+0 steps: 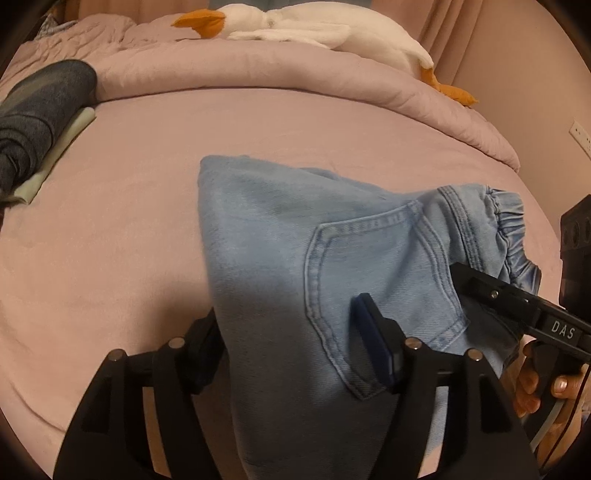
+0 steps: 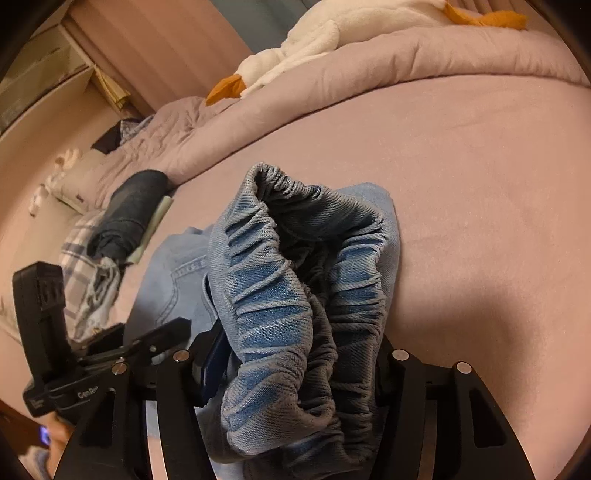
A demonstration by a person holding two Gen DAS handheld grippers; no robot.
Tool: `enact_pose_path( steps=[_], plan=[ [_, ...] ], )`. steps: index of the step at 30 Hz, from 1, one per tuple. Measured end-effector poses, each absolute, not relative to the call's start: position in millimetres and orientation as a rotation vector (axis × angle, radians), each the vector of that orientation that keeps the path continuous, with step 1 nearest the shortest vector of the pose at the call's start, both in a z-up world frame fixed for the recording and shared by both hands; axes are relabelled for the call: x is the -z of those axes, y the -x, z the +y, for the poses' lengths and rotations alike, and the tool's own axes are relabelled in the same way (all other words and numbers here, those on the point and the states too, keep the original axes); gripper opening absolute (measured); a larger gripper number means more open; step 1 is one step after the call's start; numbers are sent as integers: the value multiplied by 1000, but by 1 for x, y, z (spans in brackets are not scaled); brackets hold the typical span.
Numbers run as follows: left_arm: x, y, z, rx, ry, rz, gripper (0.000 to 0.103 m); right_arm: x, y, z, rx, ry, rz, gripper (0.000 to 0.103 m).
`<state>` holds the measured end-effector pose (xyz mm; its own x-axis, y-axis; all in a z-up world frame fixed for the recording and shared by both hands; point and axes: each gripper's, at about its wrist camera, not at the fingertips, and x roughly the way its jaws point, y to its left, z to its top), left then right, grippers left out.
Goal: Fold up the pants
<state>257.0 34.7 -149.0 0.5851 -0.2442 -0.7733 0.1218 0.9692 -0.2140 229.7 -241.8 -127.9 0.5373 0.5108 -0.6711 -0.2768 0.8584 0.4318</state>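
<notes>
From the left wrist, the light blue pants (image 1: 295, 258) lie bunched on the pink bed (image 1: 110, 240), well in front of the white goose toy (image 1: 314, 29). The left gripper (image 1: 295, 354) tilts down over them, jaws standing apart with a fold of denim between; whether the pads press I cannot tell.

From the right wrist, the right gripper (image 2: 295, 369) points down too, the gathered waistband (image 2: 288, 295) between its half-open jaws, grip unclear. I'd lay both edges flat together before letting go.
</notes>
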Motion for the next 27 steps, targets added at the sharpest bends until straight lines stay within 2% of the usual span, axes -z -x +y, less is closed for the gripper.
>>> enact_pose_path(
  steps=[14, 27],
  plan=[
    [146, -214, 45, 203, 85, 895, 68, 122, -210, -254, -439, -283, 887, 60],
    [148, -194, 43, 192, 104, 898, 67, 116, -188, -247, -361, -139, 882, 62]
  ],
)
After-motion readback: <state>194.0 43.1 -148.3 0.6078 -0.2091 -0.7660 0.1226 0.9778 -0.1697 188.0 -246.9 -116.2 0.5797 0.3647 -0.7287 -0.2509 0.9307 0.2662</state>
